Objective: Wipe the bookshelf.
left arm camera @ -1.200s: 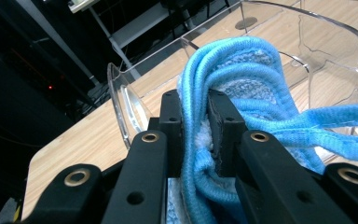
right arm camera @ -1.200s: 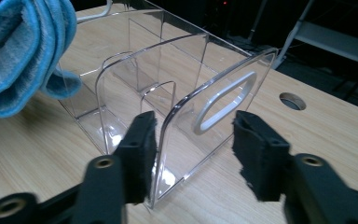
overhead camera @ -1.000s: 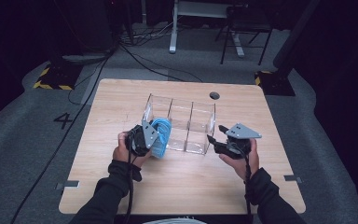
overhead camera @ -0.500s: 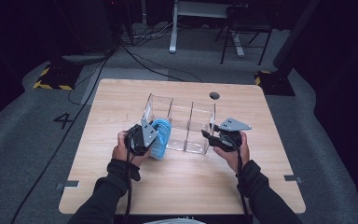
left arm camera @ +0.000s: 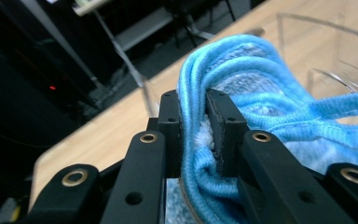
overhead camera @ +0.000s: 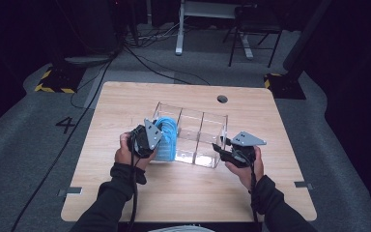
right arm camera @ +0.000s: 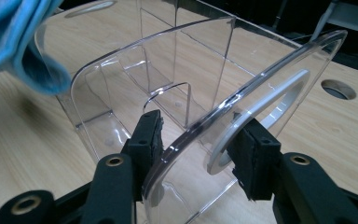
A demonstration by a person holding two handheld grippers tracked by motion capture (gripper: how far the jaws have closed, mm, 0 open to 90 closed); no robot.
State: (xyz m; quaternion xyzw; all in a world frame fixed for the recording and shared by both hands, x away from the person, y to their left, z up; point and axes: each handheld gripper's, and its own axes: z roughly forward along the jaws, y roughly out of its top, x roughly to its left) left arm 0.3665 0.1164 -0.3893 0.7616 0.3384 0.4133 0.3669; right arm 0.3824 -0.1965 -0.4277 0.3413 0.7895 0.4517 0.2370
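Nearest me, my left gripper [overhead camera: 155,137] has its fingers [left arm camera: 170,126] pinched tight on the bunched edge of a blue microfibre cloth [overhead camera: 166,138]. In the left gripper view the corded hem of the cloth runs up between the two black pads and folds over toward the right. The cloth hangs at the left end of a clear plastic organizer bin [overhead camera: 193,126], draped over that end's rim.

My right gripper [overhead camera: 221,146] sits at the opposite end of the bin. Its jaws have just been closing, and the right gripper view shows them straddling the curved end wall [right arm camera: 205,126]: one finger [right arm camera: 147,133] inside the bin, the other outside by the white ring handle [right arm camera: 261,109]. The fingers stand at a middling width around that wall; I cannot tell whether the pads press on it.

The bin stands upright on the wooden bench [overhead camera: 125,106], open side up, its long axis running left to right across the bench and slightly skewed, with dividers splitting it into compartments along that axis. Beyond it, a round cable hole [overhead camera: 222,99] sits near the bench's far edge.
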